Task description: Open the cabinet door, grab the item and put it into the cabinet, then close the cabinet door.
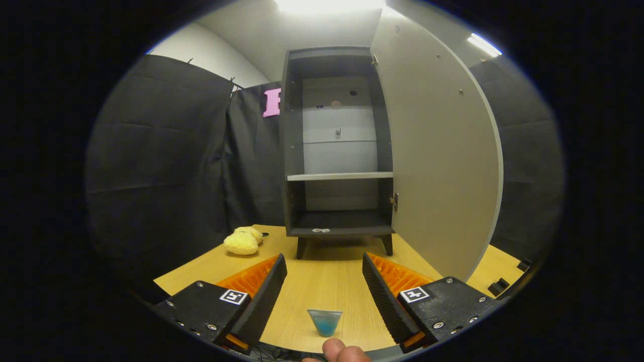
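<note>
Tongs spread wide, cabinet door open – plush toy beside

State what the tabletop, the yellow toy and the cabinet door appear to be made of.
Tabletop: probably wood or laminate, matte, with visible pale grain lines.
Yellow toy: soft plush, judging by its fuzzy, lumpy surface.
Cabinet door: likely painted or laminated board, smooth and flat, light grey.

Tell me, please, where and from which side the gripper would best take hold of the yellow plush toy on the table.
The yellow plush toy lies low on the table, left of the cabinet's legs. I would come from above with the open gripper and pinch across its rounded near lobe, probably the fullest, softest part.
</note>
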Demonstrator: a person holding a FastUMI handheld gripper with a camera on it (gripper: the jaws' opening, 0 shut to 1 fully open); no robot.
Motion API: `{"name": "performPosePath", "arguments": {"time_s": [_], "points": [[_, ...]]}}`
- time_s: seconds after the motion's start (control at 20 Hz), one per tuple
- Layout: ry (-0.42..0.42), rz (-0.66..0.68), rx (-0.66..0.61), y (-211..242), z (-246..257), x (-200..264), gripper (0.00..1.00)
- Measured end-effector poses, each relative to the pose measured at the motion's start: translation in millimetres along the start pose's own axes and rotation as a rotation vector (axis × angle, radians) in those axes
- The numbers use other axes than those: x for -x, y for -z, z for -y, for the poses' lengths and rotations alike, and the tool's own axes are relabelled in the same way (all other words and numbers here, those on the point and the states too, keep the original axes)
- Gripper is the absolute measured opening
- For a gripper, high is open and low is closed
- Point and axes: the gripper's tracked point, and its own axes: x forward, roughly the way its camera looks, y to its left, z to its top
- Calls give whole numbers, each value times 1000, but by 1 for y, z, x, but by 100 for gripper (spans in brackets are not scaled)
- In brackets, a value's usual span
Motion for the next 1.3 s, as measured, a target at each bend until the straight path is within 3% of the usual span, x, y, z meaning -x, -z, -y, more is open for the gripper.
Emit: {"name": "performPosePath", "arguments": {"time_s": [0.05, 0.2, 0.65, 0.9, 1.1, 1.2, 1.3], "points": [[28, 11, -2, 14, 1, -4, 94], [4, -32, 10, 64, -17, -12, 94], [99, -87, -42, 122, -8, -24, 94], [73, -161, 38, 164, -13, -33, 92], [50, -191, 66, 181, -18, -36, 71], [34, -172, 144, 177, -21, -37, 51], [9, -175, 174, 179, -21, -37, 45]]}}
